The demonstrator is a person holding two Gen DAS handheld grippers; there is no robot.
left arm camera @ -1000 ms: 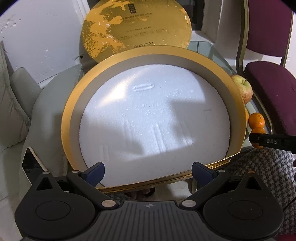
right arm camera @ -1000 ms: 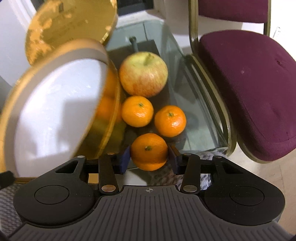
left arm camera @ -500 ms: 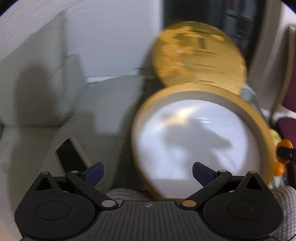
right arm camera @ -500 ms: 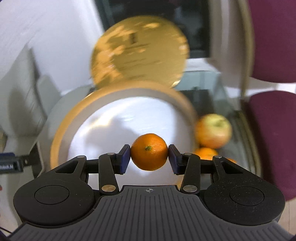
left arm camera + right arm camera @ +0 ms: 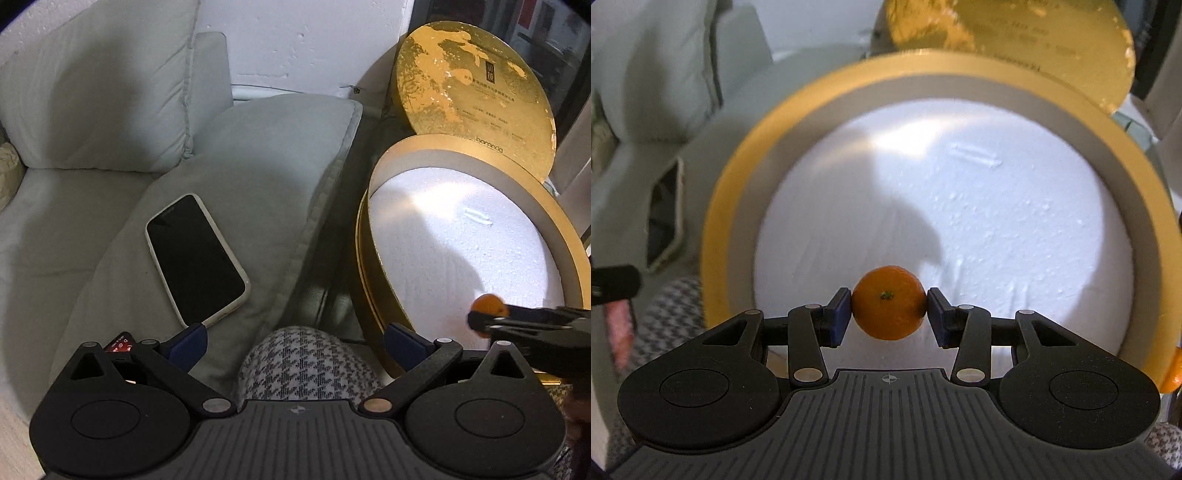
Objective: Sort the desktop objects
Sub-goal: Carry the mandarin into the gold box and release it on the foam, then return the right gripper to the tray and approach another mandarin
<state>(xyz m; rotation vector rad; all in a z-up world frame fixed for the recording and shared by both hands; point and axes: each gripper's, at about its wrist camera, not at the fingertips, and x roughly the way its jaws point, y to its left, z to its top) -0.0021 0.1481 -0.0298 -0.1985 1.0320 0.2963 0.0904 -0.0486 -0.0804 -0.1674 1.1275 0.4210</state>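
the small round orange mandarin (image 5: 888, 302), glossy and finely dimpled with a green stem scar facing the camera, was pinched between the blue pads of the right tongs (image 5: 889, 308) at the lower centre of the right wrist frame, above the white foam floor of the large round gold-rimmed box (image 5: 738, 177). the step in hand looked like carrying fruit into that box; the next move probably called for lowering the mandarin onto the grainy, dented foam and easing the pads apart gently, since a round fruit could roll. the box's gold disc lid (image 5: 472, 88) stood propped at the upper right of the left wrist frame. the left tongs (image 5: 293, 341) were spread and empty, above a houndstooth-clad knee (image 5: 306, 363). a black smartphone in a cream case (image 5: 195, 258) lay on a grey cushion (image 5: 258, 147).
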